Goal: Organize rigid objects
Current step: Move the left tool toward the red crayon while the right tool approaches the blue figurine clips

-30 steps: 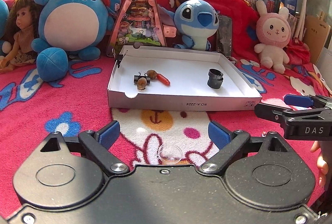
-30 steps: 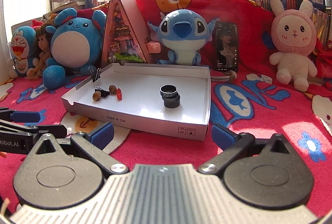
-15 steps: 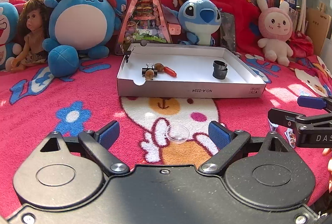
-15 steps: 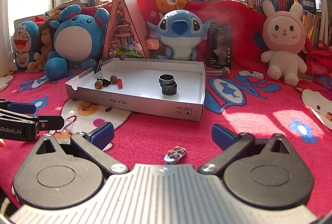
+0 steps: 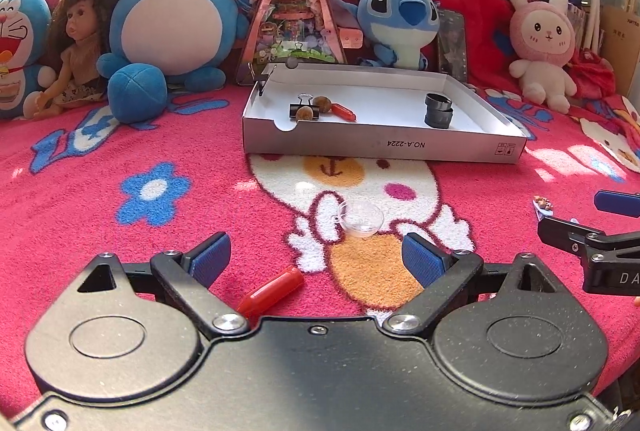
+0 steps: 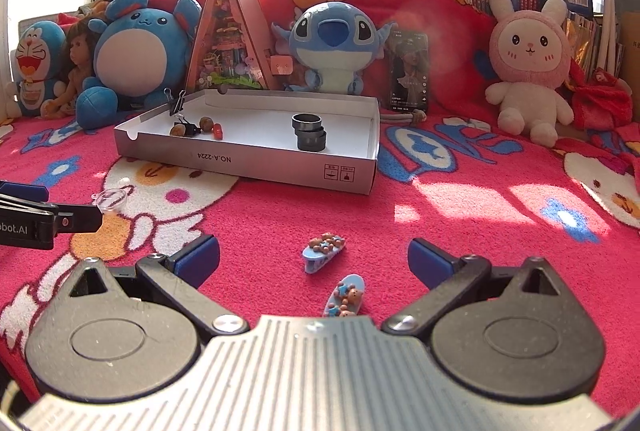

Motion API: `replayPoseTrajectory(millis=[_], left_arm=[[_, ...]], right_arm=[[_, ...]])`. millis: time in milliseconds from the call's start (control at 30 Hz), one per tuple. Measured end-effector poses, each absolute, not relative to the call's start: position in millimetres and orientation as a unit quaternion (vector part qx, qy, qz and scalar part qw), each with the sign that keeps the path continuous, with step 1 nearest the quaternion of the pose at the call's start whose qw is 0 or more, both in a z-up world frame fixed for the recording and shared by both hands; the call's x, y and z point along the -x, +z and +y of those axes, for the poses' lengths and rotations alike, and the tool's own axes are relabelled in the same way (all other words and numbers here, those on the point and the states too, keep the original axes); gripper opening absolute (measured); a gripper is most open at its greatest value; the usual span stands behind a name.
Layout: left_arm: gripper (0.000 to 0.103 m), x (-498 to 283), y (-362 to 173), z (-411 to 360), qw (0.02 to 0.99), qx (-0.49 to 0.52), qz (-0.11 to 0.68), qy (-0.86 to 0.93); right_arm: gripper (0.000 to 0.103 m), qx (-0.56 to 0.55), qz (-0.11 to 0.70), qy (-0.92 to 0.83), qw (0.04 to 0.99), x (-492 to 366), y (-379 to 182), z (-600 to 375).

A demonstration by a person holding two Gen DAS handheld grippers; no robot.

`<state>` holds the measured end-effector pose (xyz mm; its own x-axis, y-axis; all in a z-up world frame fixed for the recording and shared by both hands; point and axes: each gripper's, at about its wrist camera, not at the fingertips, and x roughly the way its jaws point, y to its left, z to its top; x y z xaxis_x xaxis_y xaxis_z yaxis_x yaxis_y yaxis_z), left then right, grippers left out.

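Since the earlier frames your view sits farther from the white tray (image 5: 384,147), at twelve o'clock. Your left gripper (image 5: 316,258) gapes empty; a red capsule (image 5: 270,291) has appeared at seven o'clock of it, the clear cup (image 5: 361,217) at one. Your right gripper (image 6: 314,258), also spread, now frames two bear clips (image 6: 324,251).

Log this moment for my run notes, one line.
left jaws open | right jaws open | clear plastic dish on blanket | two blue hair clips unpicked

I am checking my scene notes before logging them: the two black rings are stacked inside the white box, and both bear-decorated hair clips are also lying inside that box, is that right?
Not quite. The two black rings are stacked inside the white box, but both bear-decorated hair clips lie outside it, on the red blanket in front of the right gripper. The right wrist view shows this.
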<state>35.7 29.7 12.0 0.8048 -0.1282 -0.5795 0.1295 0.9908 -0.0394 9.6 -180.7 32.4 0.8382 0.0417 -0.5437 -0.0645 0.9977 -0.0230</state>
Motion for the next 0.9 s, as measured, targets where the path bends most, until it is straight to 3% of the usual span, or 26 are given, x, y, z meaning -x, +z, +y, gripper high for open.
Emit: replayPoseTrajectory(millis=[767,900], left_arm=[[0.091,1.7,5.0,39.6,0.953,0.049,0.299,-0.020],[0.080,-1.7,5.4,36.3,0.953,0.053,0.298,-0.015]], right_arm=[[0.103,0.020,0.296,-0.006,0.955,6.8,14.7,-188.9],[0.103,-0.010,0.288,-0.010,0.958,10.2,16.2,-195.3]])
